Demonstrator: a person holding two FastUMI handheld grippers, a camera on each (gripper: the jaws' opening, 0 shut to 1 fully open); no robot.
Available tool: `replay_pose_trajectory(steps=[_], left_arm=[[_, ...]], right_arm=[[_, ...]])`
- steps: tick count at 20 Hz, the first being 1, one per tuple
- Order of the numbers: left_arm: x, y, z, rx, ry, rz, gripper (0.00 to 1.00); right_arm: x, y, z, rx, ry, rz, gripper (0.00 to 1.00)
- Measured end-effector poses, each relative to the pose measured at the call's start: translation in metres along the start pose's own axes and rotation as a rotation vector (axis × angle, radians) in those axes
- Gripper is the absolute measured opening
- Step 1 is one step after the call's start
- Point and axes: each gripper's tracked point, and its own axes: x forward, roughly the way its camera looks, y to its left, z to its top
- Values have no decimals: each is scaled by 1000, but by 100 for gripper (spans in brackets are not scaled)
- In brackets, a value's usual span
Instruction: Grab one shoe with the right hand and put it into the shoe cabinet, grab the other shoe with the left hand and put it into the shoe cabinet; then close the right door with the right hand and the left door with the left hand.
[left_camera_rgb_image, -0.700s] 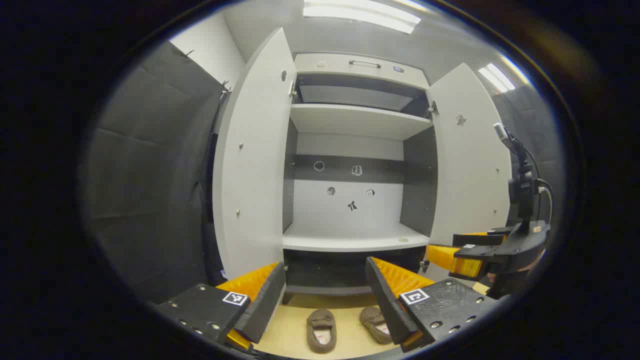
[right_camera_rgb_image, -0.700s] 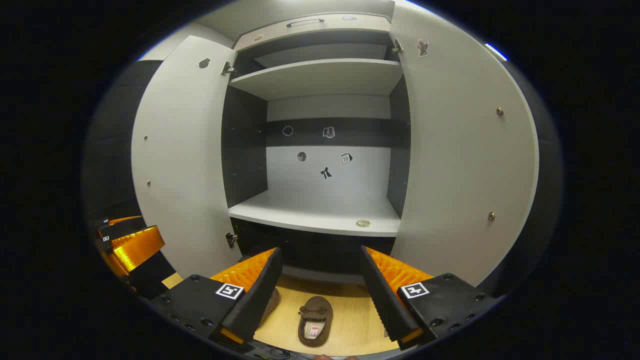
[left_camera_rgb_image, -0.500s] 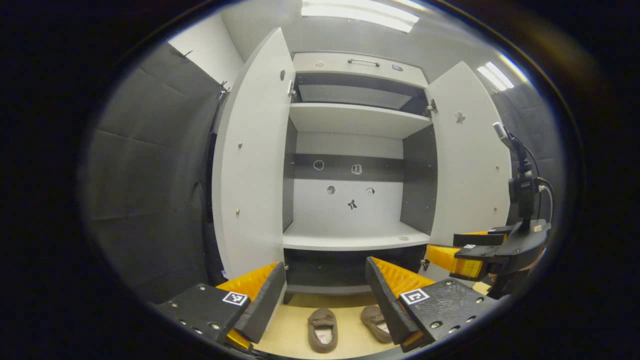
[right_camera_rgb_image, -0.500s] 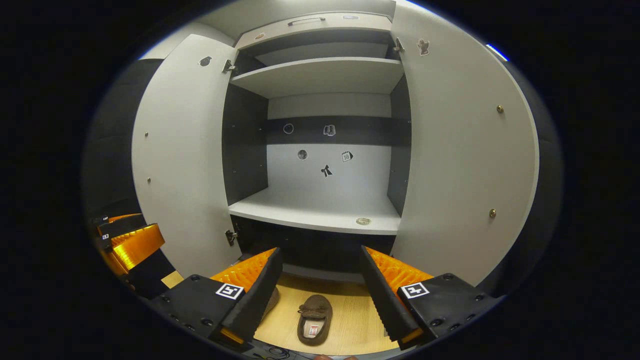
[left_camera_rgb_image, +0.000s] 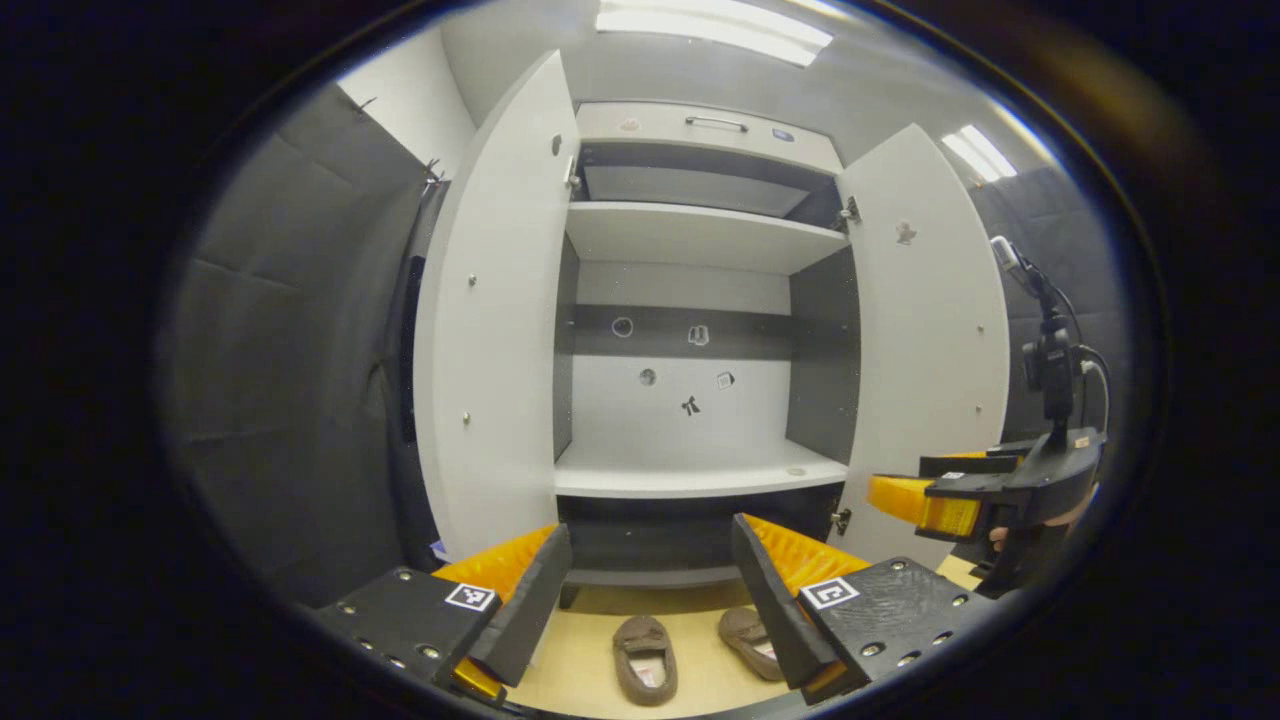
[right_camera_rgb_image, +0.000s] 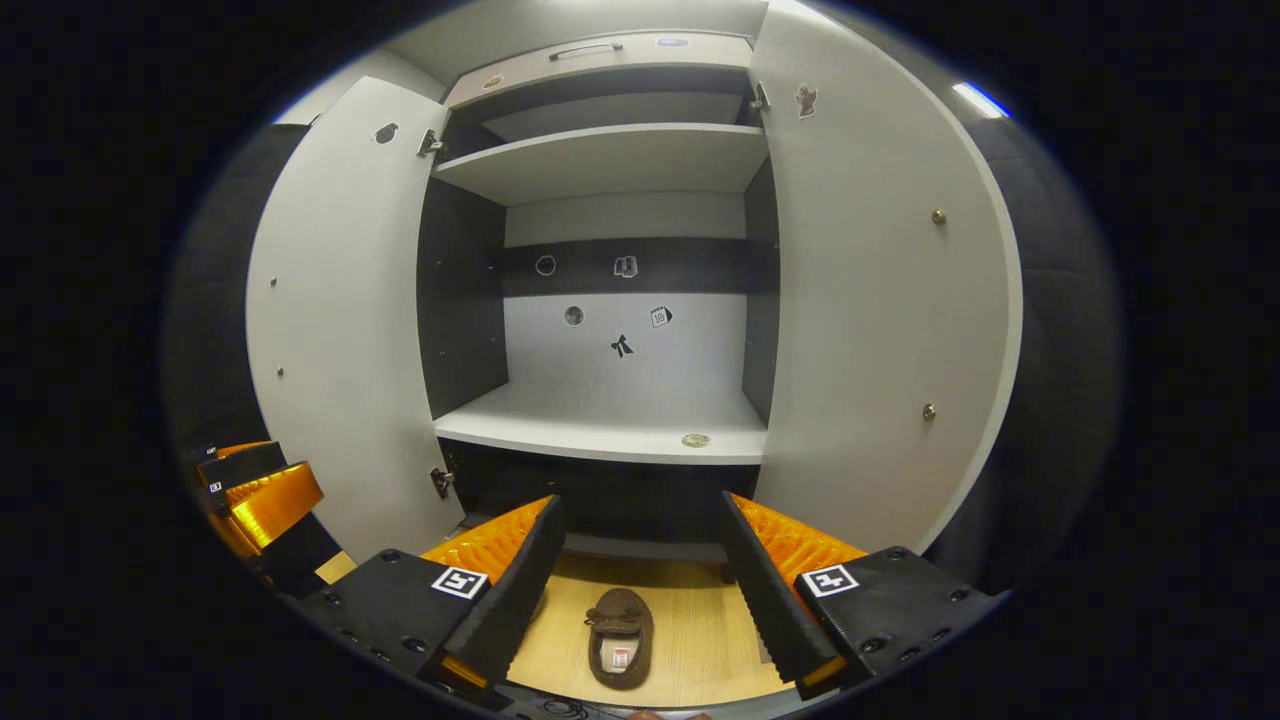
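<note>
Tall grey two-door shoe cabinet ahead, both doors swung wide, shelves bare. Two brown slip-on shoes side by side on pale wood floor before it; second shoe partly hidden, apparently matching. Left hand-held gripper released, empty. Right hand-held gripper released, above one shoe.

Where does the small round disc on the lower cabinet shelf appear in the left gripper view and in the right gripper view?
Left gripper view: the round disc lies near the right front corner of the lower shelf, beside the right door.
Right gripper view: the round disc lies right of centre, near the shelf's front edge.
Shared landmark: the dark bow sticker on the back wall.
</note>
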Motion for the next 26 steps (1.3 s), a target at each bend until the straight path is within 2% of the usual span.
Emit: replay_pose_trajectory(steps=[8, 13, 14, 15, 20, 22, 26], left_arm=[[4, -2, -13, 32, 9, -116, 94], [-5, -1, -20, 64, 11, -165, 94], [-7, 2, -21, 58, 12, -170, 94], [-11, 4, -21, 51, 11, -174, 94], [-21, 21, -26, 11, 11, -164, 94], [-20, 20, -30, 17, 21, -181, 94], [-17, 25, -45, 15, 56, -170, 94]], right_arm=[[-26, -4, -16, 7, 26, -82, 98], [-21, 7, -21, 22, 54, -90, 98], [-19, 11, -21, 26, 57, -87, 95], [-16, 14, -21, 28, 62, -83, 98], [2, 32, -28, 28, 119, -38, 98], [10, 38, -37, 38, 167, -13, 98], [30, 48, -61, -25, 251, 20, 98]])
